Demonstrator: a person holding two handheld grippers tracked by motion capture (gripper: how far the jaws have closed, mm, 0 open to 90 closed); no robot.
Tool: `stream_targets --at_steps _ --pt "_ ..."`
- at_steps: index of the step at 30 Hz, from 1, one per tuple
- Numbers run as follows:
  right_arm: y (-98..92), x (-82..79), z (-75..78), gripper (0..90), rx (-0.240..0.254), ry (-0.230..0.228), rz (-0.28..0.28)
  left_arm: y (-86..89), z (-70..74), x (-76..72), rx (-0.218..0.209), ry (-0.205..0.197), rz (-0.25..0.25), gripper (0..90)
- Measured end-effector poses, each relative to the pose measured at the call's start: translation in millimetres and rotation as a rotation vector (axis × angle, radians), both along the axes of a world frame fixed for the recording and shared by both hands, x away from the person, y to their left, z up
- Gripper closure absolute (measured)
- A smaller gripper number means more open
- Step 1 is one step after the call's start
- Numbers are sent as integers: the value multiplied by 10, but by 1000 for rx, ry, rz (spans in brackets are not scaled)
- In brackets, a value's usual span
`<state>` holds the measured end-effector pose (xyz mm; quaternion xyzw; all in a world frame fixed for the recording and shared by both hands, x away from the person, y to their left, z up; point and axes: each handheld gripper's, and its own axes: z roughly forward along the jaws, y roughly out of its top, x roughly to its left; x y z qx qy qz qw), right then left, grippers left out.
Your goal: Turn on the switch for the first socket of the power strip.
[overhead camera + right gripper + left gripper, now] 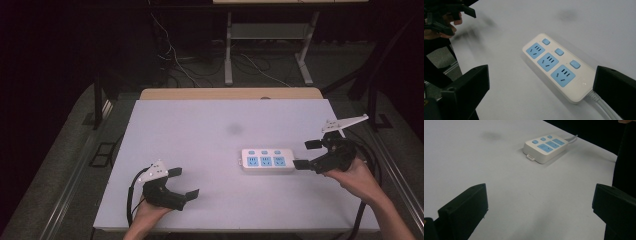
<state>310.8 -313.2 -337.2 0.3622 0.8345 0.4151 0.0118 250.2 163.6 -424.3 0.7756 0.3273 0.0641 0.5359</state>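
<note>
At the near left, the left gripper [182,183] hovers over bare table [200,125], jaws spread and holding nothing. Right of centre lies the power strip [266,160], not yet grasped. Just beside its right end, the right gripper [307,154] waits, jaws released; seemingly the handling has barely begun.

A white tabletop [200,130] carries a faint grey smudge [234,128] near its middle. Beyond its wooden far edge [230,93], loose cables [175,60] lie on the dark floor beside a grey metal stand [267,32].
</note>
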Motion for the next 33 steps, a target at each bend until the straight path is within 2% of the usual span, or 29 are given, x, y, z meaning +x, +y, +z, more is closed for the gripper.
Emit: stream_targets --at_steps 15,33 --pt "-21 205 11 3 -9 26 -34 -4 0 -4 0 1 -2 0" --pt "-13 463 -131 3 -20 65 -86 -3 0 -4 -1 1 -3 0"
